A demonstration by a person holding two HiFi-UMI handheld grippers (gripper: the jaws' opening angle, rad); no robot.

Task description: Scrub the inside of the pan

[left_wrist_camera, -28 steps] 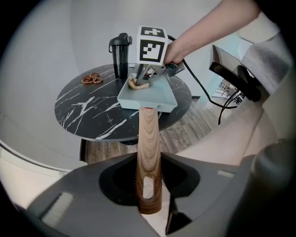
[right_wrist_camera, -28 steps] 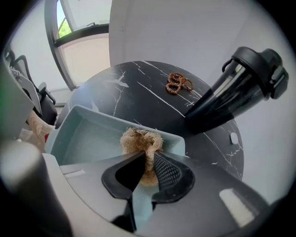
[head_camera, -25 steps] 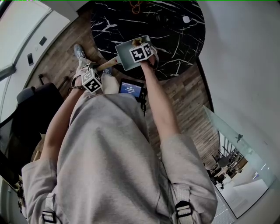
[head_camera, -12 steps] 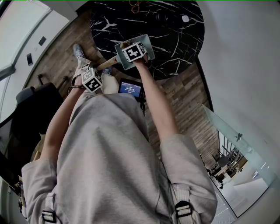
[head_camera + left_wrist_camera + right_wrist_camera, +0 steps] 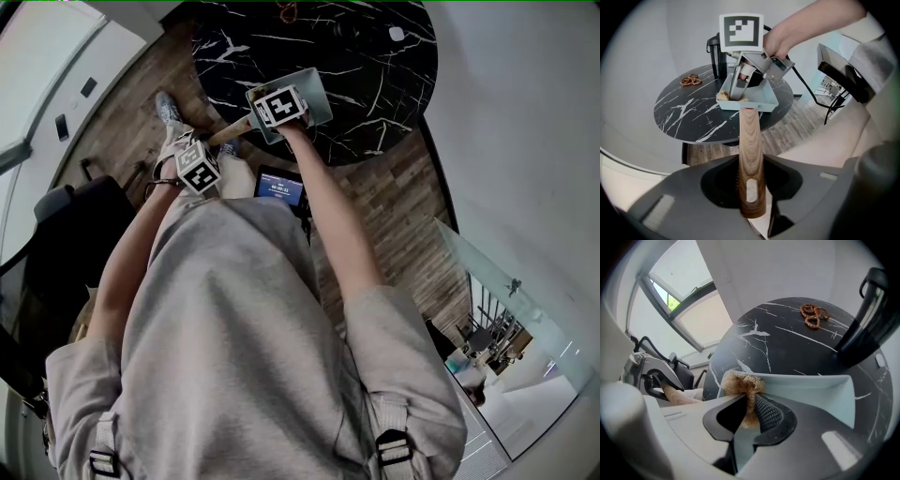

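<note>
Where the round black marble table (image 5: pixel 689 115) curves toward the person, the pan (image 5: pixel 764 99) sits at the near edge: pale blue-grey, rectangular, low walls. Cannot tell whether its base rests on the tabletop or hangs just above it.

The wooden handle (image 5: pixel 751 154) runs from the pan's near wall out past the table edge to the left gripper (image 5: pixel 751 187). Its jaws are clamped on the handle's end from both sides, and the hanging slot in the wood shows between them.

Contents of pan: one tan fibrous scrubber (image 5: pixel 740 383), pushed into the near-left corner against the wall. The right gripper (image 5: pixel 749 401) reaches down into the pan. Its two jaws are pinched together on the scrubber, with fibres bulging out above the tips.

Far side of table: a black jug (image 5: pixel 867 310). Left of it, well apart from the pan, lies a small brown looped thing (image 5: pixel 813 315), beads or pretzels, too small to tell.

Hidden or unclear:
- Head view: the right gripper covers most of the pan's floor.
- Jug: its top is cut off by the frame edge in the right gripper view. It stands partly behind the right gripper in the left gripper view.
- Small lit screen (image 5: pixel 279 187) at the person's chest: the print is too small to read.
- Scrubber's underside and its contact with the pan floor are out of sight behind the jaws.
</note>
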